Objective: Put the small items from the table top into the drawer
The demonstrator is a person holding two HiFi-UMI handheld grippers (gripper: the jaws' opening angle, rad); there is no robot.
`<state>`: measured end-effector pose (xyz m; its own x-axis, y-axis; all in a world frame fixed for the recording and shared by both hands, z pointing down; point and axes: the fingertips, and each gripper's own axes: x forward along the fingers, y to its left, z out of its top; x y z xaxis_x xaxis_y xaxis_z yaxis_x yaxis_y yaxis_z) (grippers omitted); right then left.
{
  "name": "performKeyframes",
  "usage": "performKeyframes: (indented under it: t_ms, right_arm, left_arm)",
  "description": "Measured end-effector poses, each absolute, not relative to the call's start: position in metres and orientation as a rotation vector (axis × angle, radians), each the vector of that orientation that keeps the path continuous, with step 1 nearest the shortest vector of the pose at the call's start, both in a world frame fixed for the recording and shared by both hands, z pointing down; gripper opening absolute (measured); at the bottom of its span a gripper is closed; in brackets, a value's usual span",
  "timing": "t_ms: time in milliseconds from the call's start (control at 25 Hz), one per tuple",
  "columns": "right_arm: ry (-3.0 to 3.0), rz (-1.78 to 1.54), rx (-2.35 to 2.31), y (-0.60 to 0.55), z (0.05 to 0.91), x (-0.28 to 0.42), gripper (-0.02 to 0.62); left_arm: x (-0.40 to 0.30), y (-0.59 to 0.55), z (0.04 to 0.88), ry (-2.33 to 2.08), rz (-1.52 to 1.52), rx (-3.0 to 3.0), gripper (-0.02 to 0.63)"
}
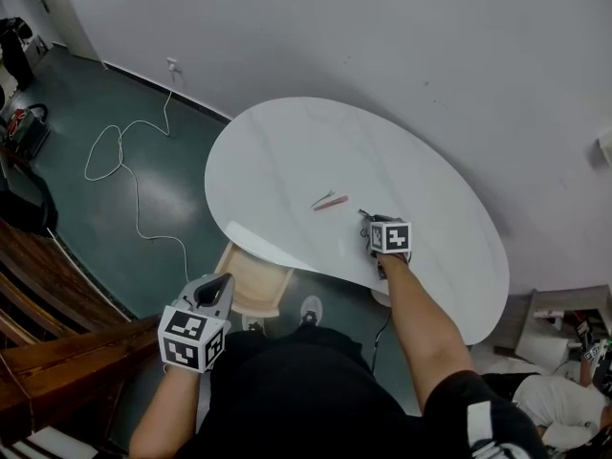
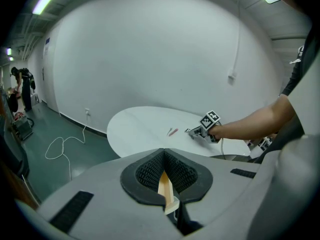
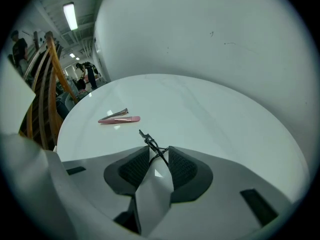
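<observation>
The right gripper (image 3: 159, 151) was spread wide, one black wire clip (image 3: 152, 145) between its jaws on the bench (image 3: 215, 114).
One pink clip (image 3: 120, 119) and one silver clip (image 3: 116, 114) lay ahead-left; the left gripper (image 2: 163, 151) was pressed together, empty.

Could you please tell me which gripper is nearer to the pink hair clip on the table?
Right. The right gripper is over the table just beside the pink hair clip; the left gripper hovers off the table, over the open drawer.
</observation>
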<state>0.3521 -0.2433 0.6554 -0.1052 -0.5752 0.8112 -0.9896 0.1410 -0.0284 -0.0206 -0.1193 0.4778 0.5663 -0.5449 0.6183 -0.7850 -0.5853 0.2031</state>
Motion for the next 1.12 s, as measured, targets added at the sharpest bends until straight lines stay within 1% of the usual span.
performKeyframes:
  t_ms: [600,840,1120]
  right_arm:
    - [-1.931,0.674,1.445,-0.229,0.617,0.309,0.109]
    - [-2.002,0.637,1.379,-0.205,0.607,0.270,0.109]
    - [-2.128,0.710,1.283,-0.170,0.600,0.202,0.109]
  left_arm:
    - [-0.015,-0.123,0.480,-1.014,0.689,2.379,0.014]
    - [-0.021,-0.129,0.489,-1.013,0.705,2.380,0.014]
    - [-0.032,-0.128,0.507,-1.007,0.727,2.343,0.014]
